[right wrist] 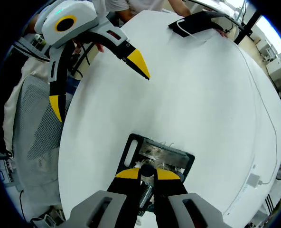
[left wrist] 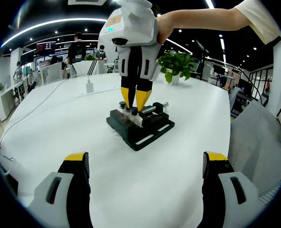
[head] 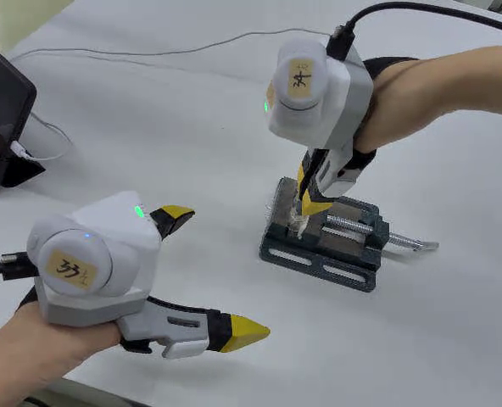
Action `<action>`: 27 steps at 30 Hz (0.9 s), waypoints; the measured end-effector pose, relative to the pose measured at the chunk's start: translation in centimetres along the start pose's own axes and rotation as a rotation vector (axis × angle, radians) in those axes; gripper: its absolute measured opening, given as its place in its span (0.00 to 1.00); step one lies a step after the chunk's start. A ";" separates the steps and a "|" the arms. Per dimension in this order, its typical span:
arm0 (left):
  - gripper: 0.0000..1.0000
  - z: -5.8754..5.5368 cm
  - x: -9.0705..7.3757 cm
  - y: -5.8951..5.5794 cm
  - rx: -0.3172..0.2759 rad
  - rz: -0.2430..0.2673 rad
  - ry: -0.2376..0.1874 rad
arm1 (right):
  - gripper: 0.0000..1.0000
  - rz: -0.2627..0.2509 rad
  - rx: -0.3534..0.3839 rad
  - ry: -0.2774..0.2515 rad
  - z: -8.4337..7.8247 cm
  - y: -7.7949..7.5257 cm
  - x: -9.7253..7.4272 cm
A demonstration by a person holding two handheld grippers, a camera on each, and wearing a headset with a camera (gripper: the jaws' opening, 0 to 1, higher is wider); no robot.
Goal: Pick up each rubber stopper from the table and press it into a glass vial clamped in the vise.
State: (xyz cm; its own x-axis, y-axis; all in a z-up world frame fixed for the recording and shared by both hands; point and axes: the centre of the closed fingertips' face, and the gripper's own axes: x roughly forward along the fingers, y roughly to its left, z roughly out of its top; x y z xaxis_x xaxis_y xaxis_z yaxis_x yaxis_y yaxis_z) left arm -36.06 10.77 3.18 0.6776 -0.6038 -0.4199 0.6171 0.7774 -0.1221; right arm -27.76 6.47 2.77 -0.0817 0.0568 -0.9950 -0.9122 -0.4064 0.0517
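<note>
Jaws of the right gripper [head: 306,206] stand narrow, pinched on a dark rubber stopper [right wrist: 147,169]. The gripper points straight down, with the stopper at the mouth of a glass vial [head: 298,223] clamped in the vise [head: 319,254]. The vise's screw and handle [head: 412,243] stick out to its right in the head view. The left gripper [head: 213,271] hovers low over the white table [head: 192,127] with its jaws spread wide and nothing between them, well apart from the vise and facing it. Nothing stands between them. A dark device [head: 1,110] with a white cable [head: 39,153] lies at the far left edge.
</note>
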 end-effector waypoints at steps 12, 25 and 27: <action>0.99 0.1 -0.2 0.1 -0.002 0.007 -0.001 | 0.05 -0.022 -0.029 -0.028 0.4 0.4 -0.2; 0.97 0.4 -0.2 0.2 -0.002 0.003 0.002 | 0.07 -0.017 -0.086 -0.027 0.4 0.5 -0.4; 0.97 0.3 -0.2 0.2 -0.001 0.002 0.005 | 0.07 -0.017 -0.090 -0.027 0.4 0.5 -0.4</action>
State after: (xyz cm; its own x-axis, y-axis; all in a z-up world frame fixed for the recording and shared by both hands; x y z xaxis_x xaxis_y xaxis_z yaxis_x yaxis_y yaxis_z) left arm -36.00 10.99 3.53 0.6769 -0.6014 -0.4245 0.6154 0.7787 -0.1220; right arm -28.31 6.59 3.24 -0.0782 0.0890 -0.9930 -0.8741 -0.4851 0.0253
